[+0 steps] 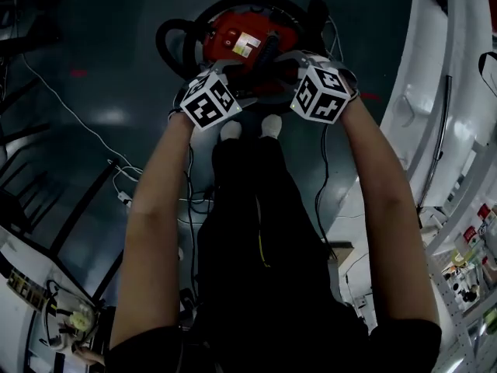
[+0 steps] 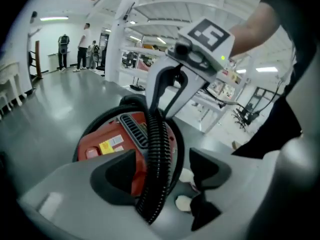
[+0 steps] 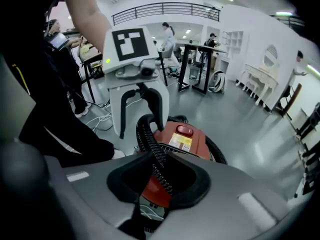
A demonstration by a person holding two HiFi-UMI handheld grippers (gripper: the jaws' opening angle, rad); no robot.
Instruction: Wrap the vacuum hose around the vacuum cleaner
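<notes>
A red canister vacuum cleaner stands on the grey floor just past the person's white shoes. Its black ribbed hose loops round the body's far and left sides. Both grippers hover close together over the near side of the vacuum cleaner. My right gripper is shut on the hose, which runs up through its dark pads. My left gripper stands open. The hose passes between its jaws, lying near the left pad and apart from the right pad.
Thin cables trail over the floor by the person's legs. White furniture lines the right side, with a cluttered shelf behind. Desks and people stand far off in the hall.
</notes>
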